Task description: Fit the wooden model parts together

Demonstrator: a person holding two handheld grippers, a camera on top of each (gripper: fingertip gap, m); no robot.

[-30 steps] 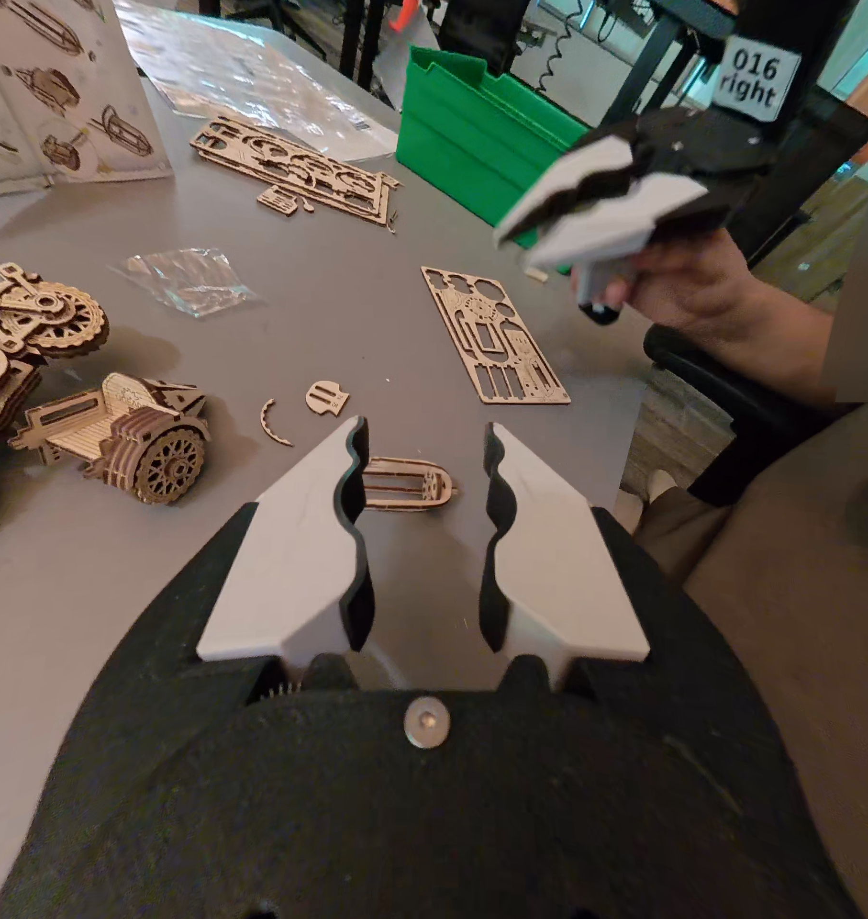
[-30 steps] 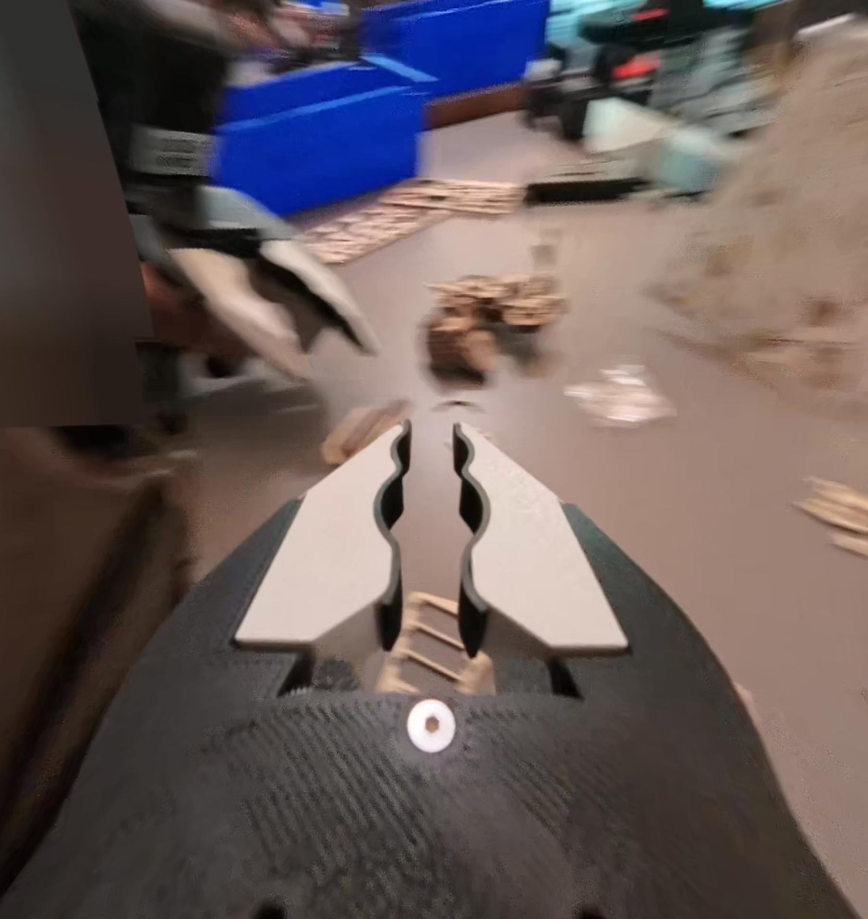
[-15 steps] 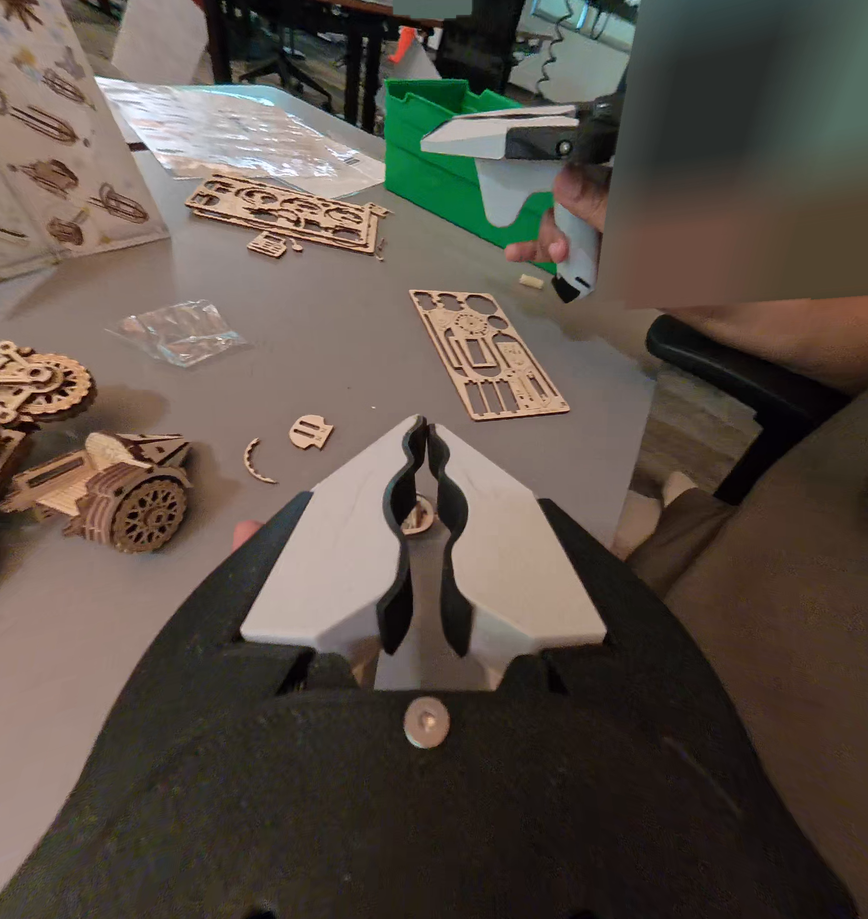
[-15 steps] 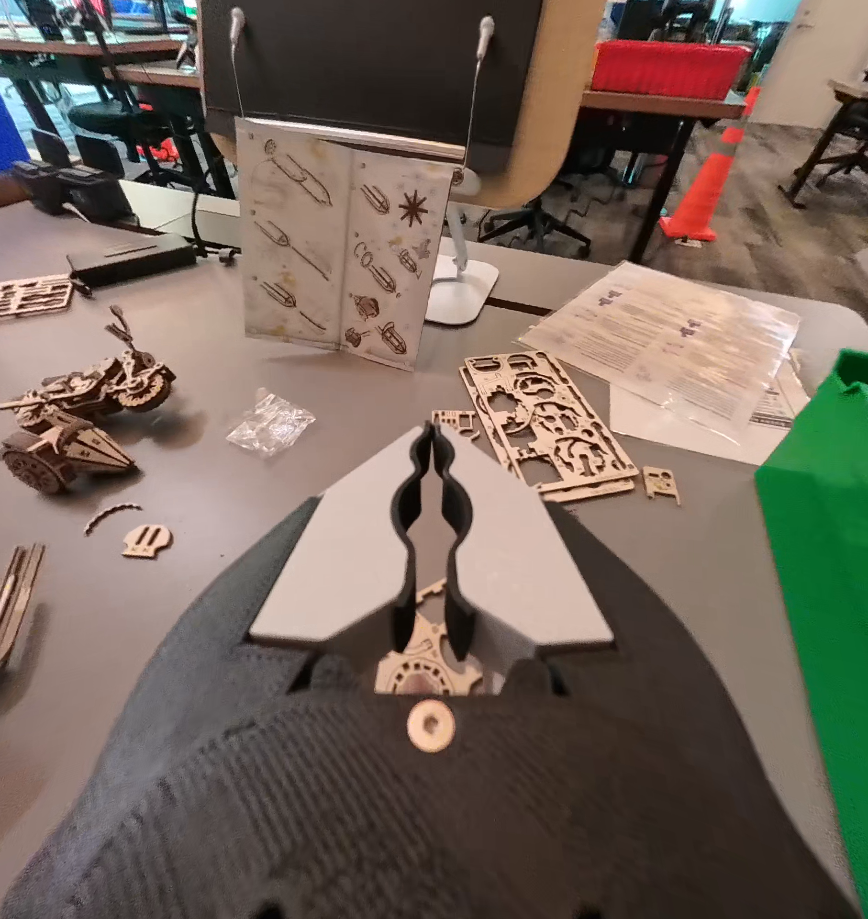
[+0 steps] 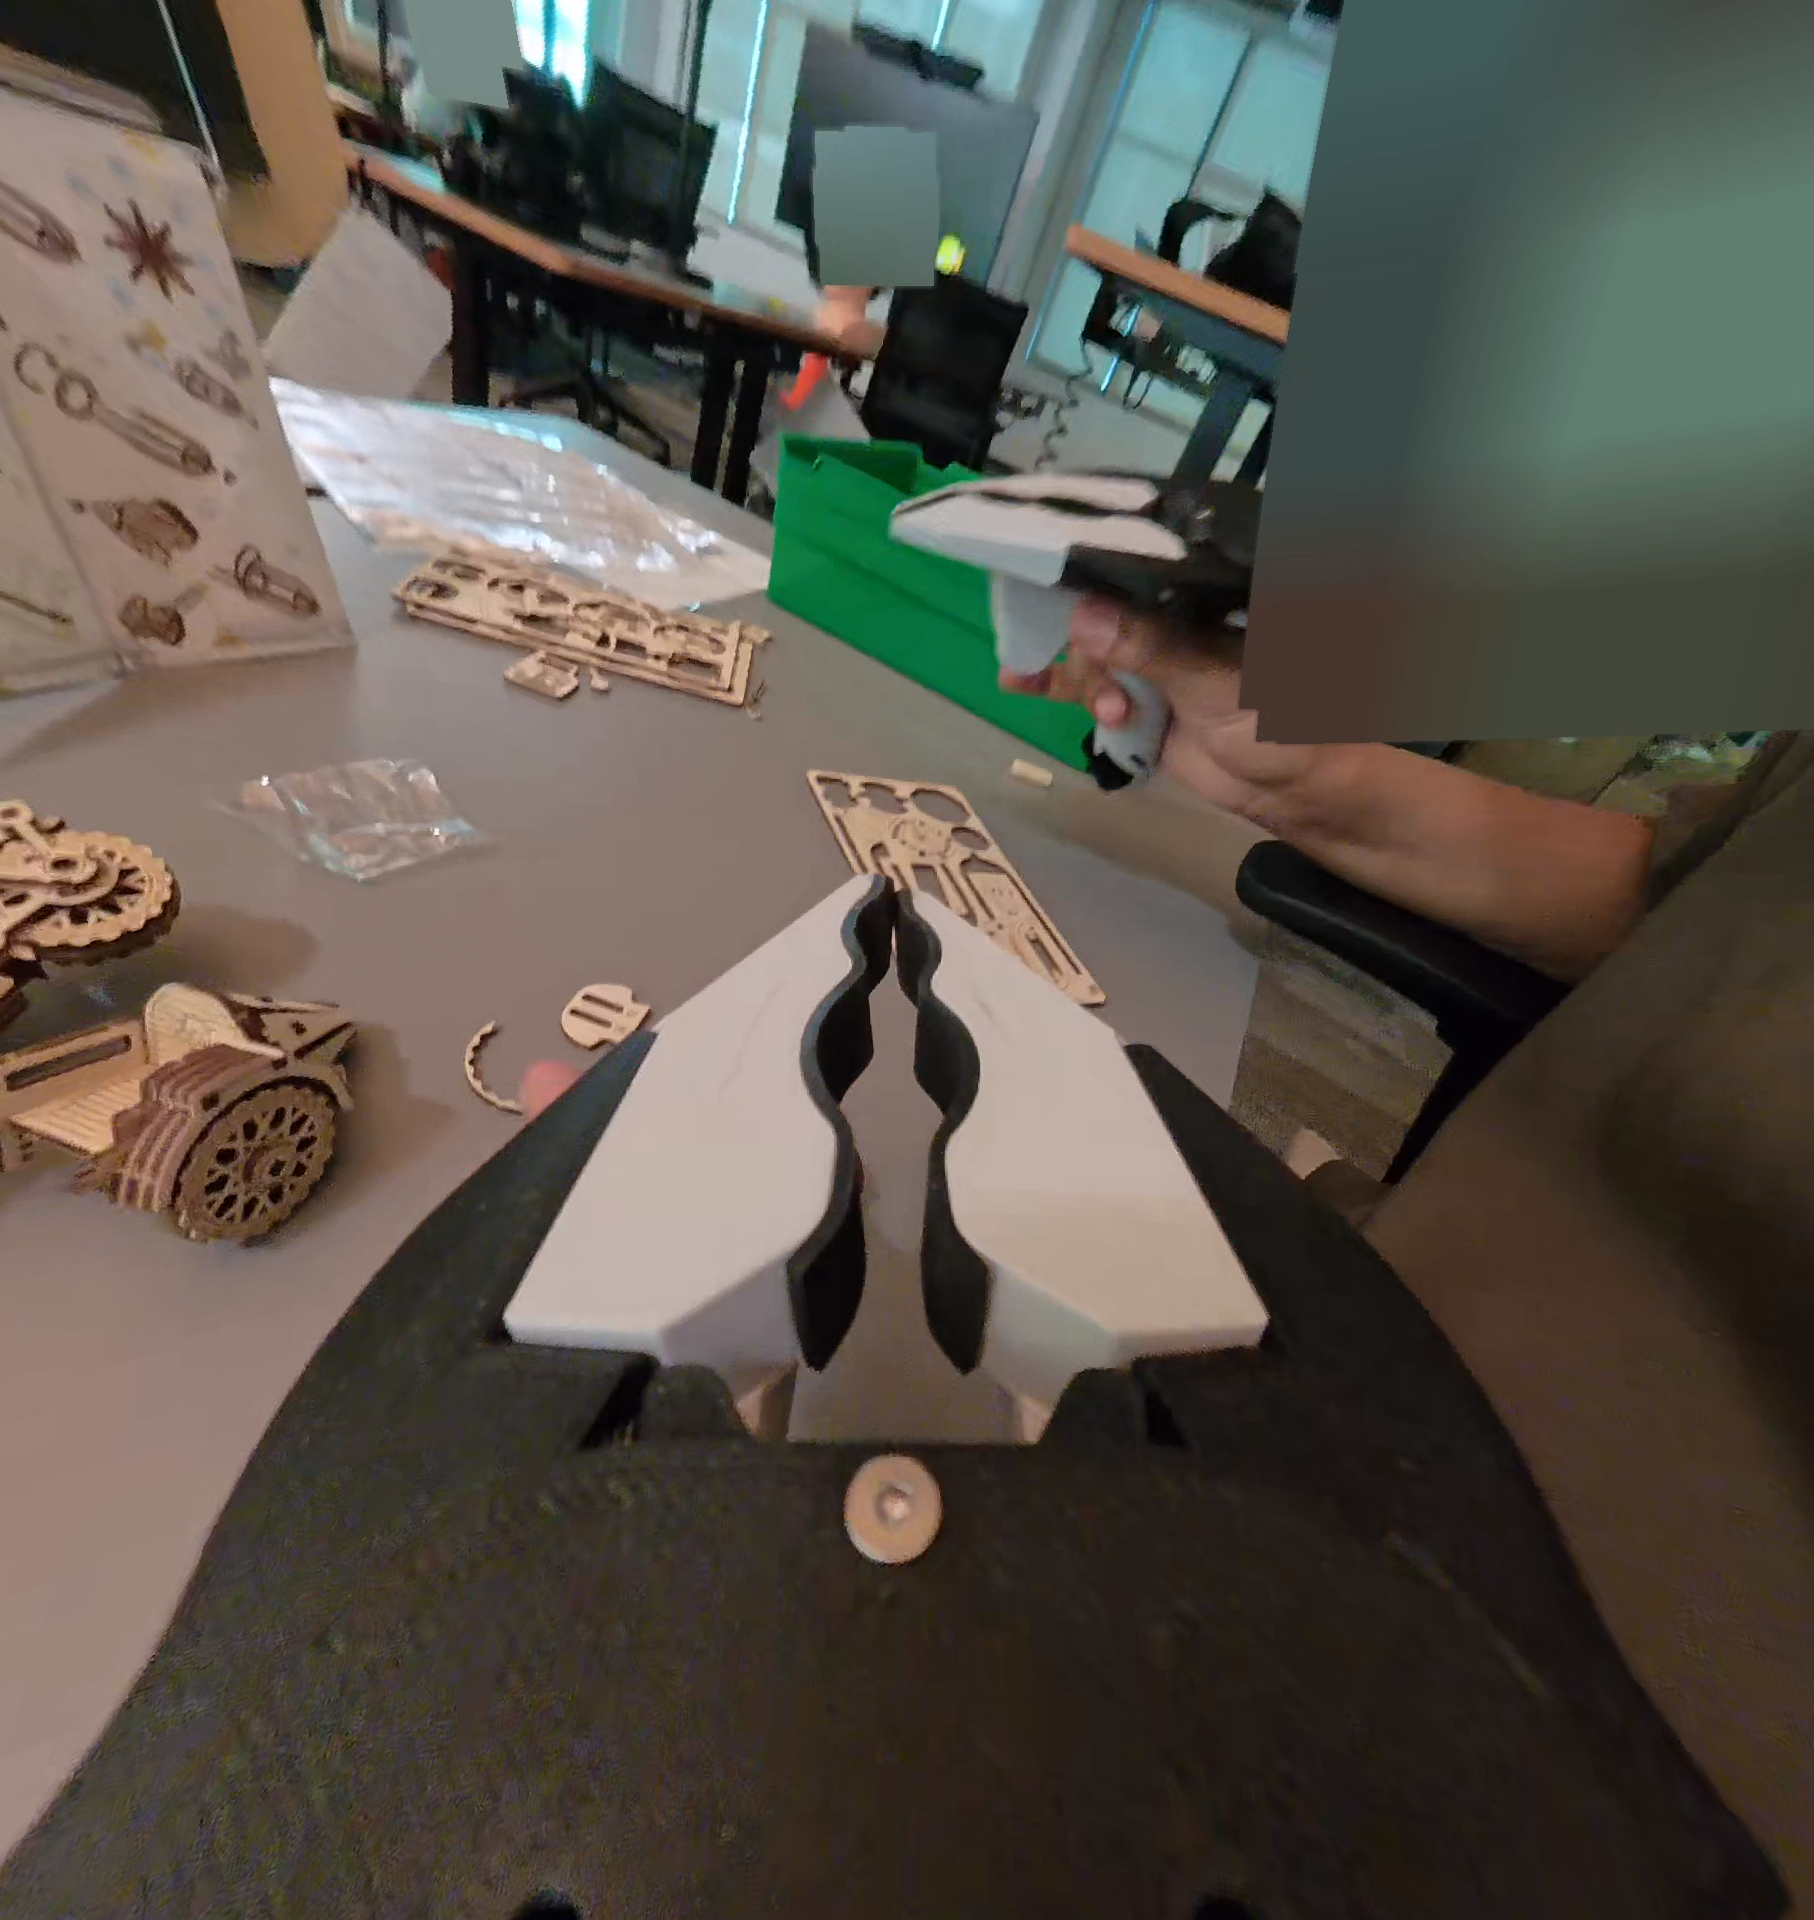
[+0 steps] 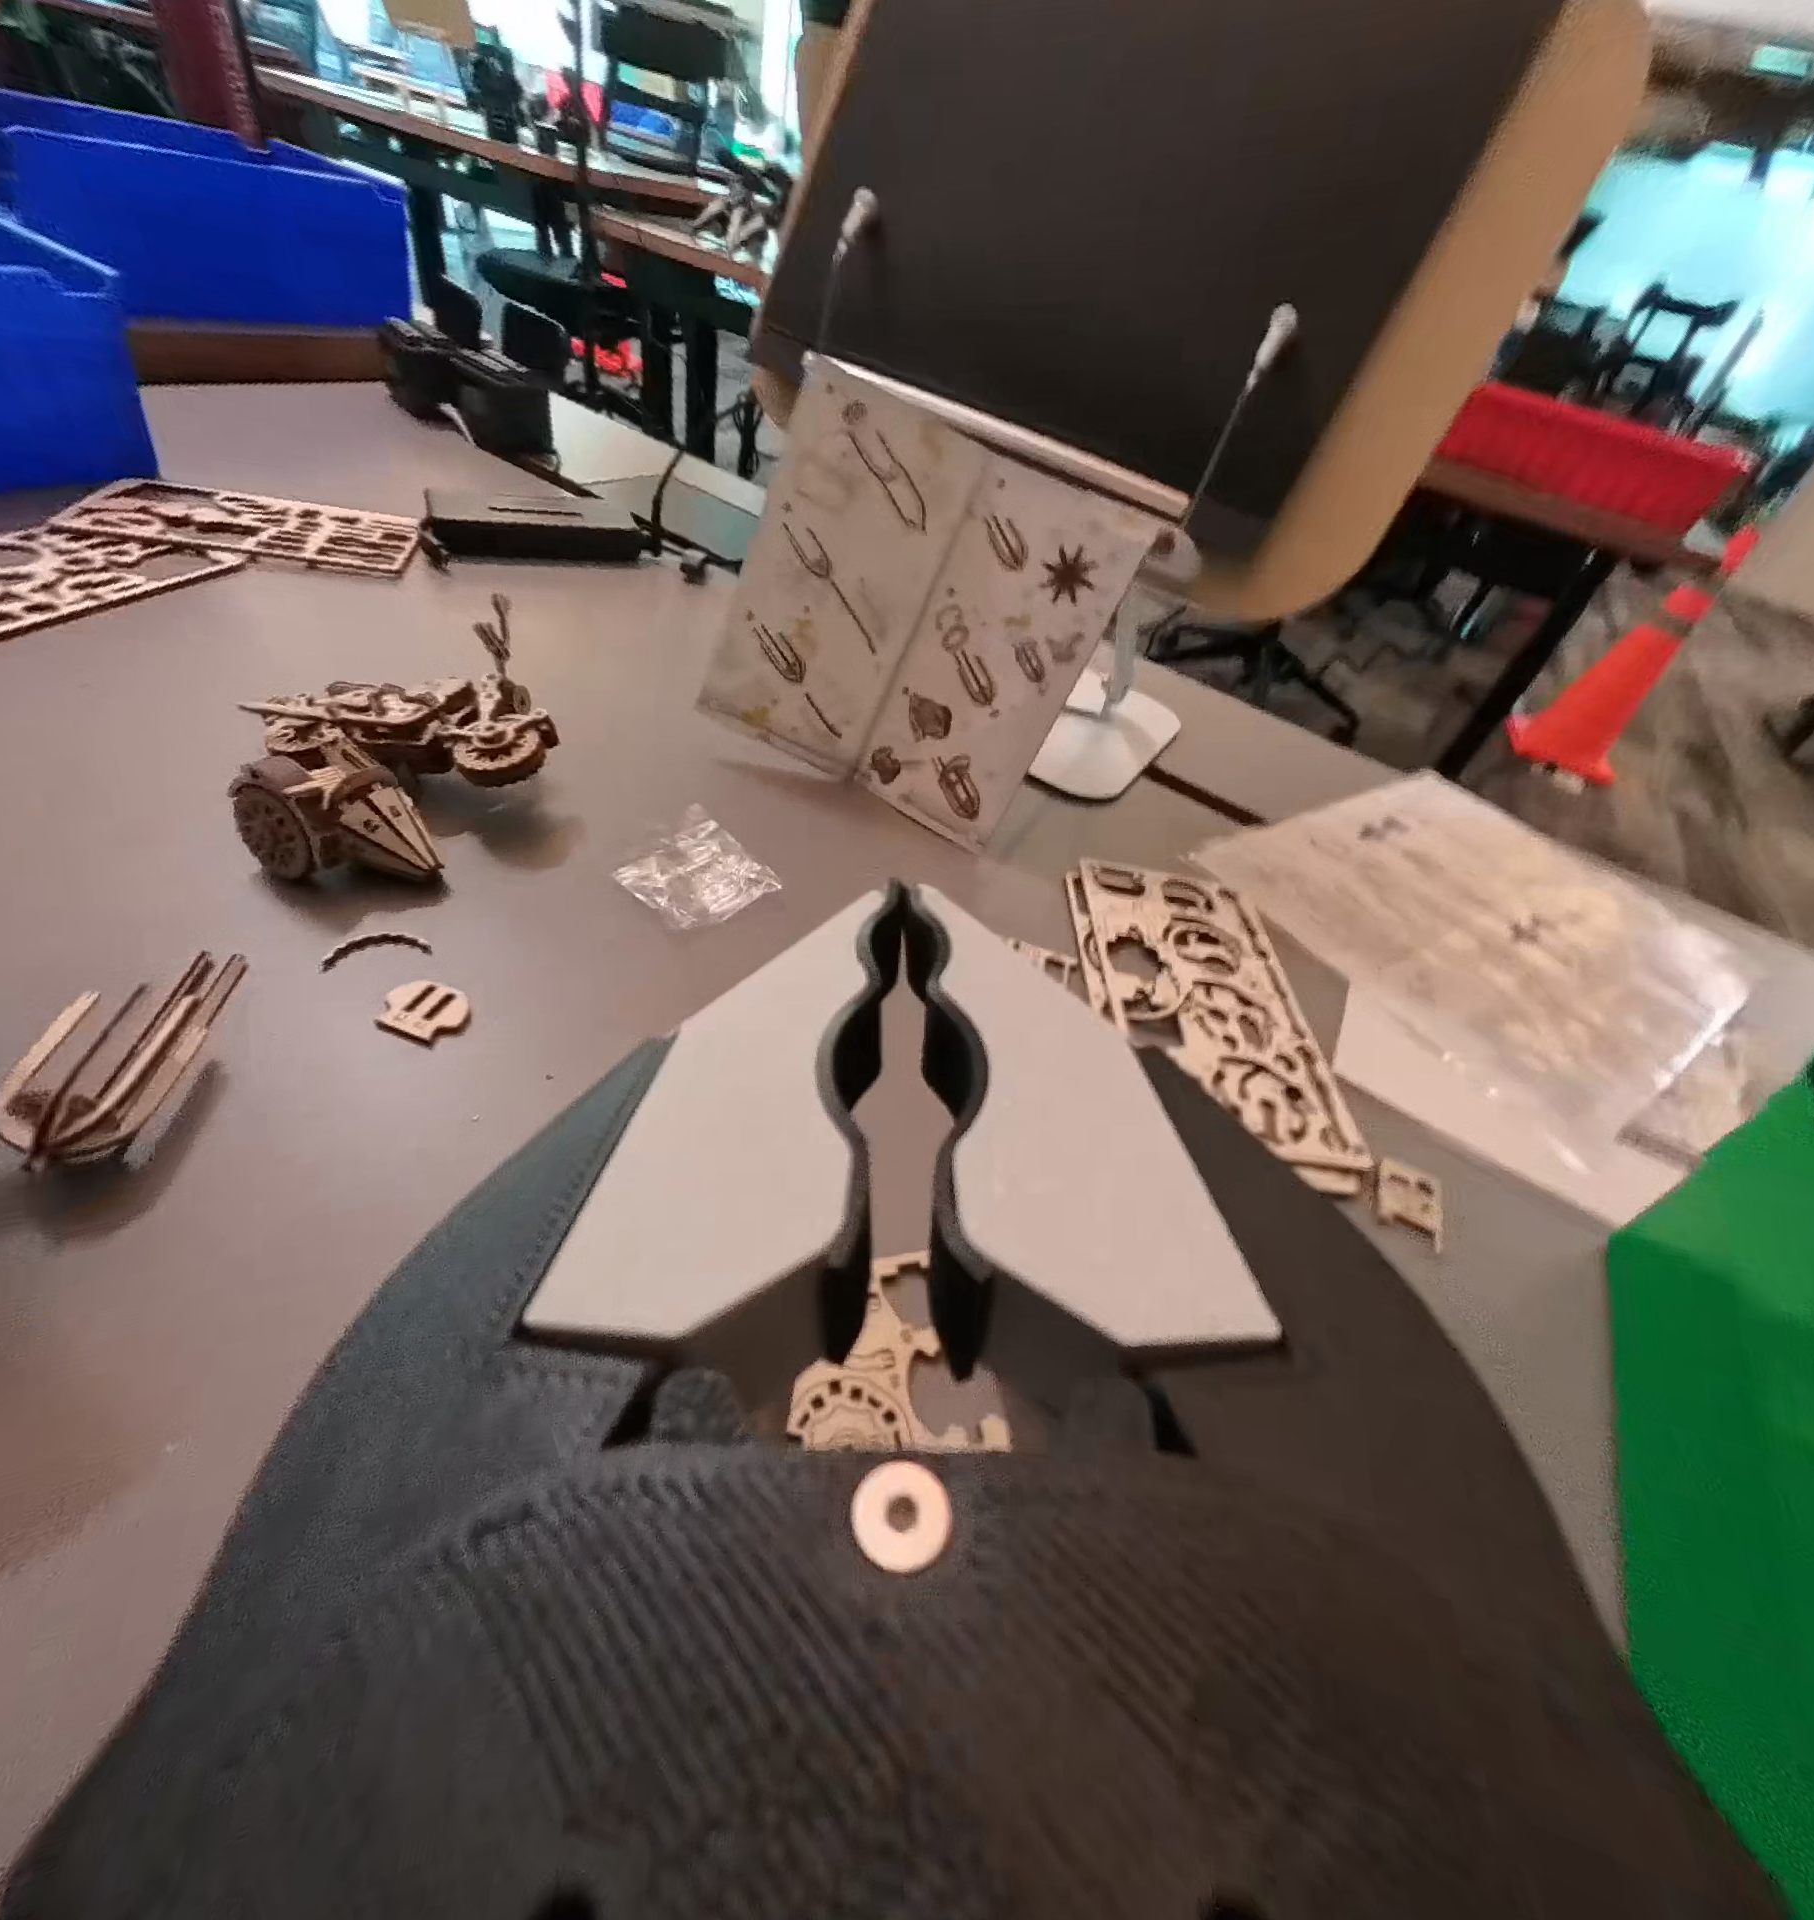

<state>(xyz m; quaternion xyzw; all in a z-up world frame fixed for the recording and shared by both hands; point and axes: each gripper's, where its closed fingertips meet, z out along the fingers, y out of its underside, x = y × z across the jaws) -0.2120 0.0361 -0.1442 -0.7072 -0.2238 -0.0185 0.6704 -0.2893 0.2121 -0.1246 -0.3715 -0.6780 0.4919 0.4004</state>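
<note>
in the left wrist view, far to the left of the left gripper, a wooden motorcycle model and a wooden sidecar stand on the grey table. closer in on that side lie a clear plastic bag, a thin toothed arc piece and a small slotted round piece. the left gripper's fingertips are pressed together; nothing shows between them from this angle, so whether they pinch a part cannot be told. just past the tips to the right lies a wooden parts sheet. farther ahead are another punched-out sheet and a green bin. up to the right, the right gripper is held in a hand above the table edge.

in the right wrist view, a ribbed wooden hull-shaped assembly lies far to the left of the gripper, with the motorcycle and sidecar beyond it. the right gripper's jaws are closed at the tips, and a flat wooden gear-patterned part sits between the fingers near their base, apparently clamped there. ahead stands an illustrated instruction sheet, clipped upright. to the right lie the punched-out sheet, a plastic-sleeved paper and the green bin, close beside the gripper body.
</note>
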